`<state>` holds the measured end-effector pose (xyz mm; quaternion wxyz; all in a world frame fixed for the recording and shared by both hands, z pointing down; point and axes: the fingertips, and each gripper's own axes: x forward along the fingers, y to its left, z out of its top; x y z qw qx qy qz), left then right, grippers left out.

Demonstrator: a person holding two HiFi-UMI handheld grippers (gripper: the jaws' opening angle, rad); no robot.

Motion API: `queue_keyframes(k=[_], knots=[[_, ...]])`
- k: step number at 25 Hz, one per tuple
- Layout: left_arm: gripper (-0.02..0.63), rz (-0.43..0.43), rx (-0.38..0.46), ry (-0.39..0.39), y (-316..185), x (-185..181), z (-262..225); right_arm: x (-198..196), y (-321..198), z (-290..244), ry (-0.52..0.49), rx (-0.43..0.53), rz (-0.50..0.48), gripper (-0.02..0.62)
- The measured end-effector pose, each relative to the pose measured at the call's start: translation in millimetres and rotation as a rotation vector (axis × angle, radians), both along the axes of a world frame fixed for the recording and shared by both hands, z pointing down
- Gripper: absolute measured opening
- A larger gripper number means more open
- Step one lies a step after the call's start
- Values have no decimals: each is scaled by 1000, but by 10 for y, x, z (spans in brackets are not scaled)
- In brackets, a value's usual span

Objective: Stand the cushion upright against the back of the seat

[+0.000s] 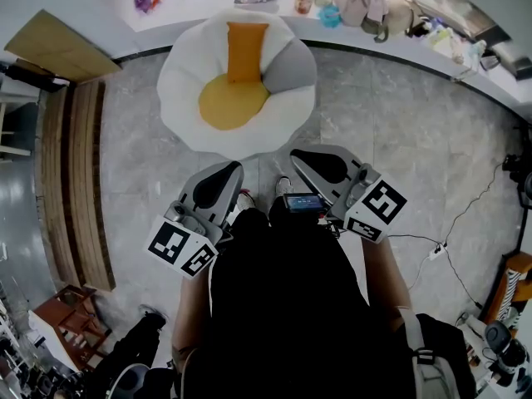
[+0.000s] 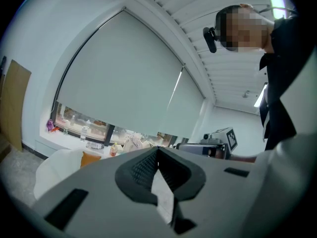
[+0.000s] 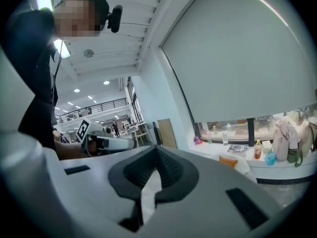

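Held low in front of a dark-clothed torso, well short of the white seat (image 1: 187,73). Left gripper (image 1: 228,174) closed, pads pressed together, nothing caught between them. Right gripper (image 3: 156,153) the same: shut and empty.

Straight ahead of both sets of fingers, well apart from them, the orange cushion (image 1: 247,52). Propped at the rear of the seat above the round yellow seat pad (image 1: 233,102), with its long axis running up the backrest – in the head view, away from the person. By the look of it, already standing, with little or nothing left to do. Lined up slightly more with the left gripper than with the right, though neither is clearly nearer.

Hard to settle from overhead: whether the cushion truly touches the backrest or only leans toward it, and where its lower edge meets the yellow pad. From the left gripper view, only a sliver of orange showing over the gripper's own body, with the rest cut off. From the right gripper view, a smaller sliver still. Cluttered window ledge (image 1: 274,2) behind the seat too small to itemise.
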<state>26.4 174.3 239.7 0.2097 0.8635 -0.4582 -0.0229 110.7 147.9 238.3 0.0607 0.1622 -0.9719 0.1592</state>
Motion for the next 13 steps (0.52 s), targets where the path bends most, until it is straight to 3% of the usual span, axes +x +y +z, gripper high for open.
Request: queue_keyframes(k=[13], knots=[[13, -6, -9, -1, 26, -55, 27, -20, 2, -24, 0, 13, -3, 17]])
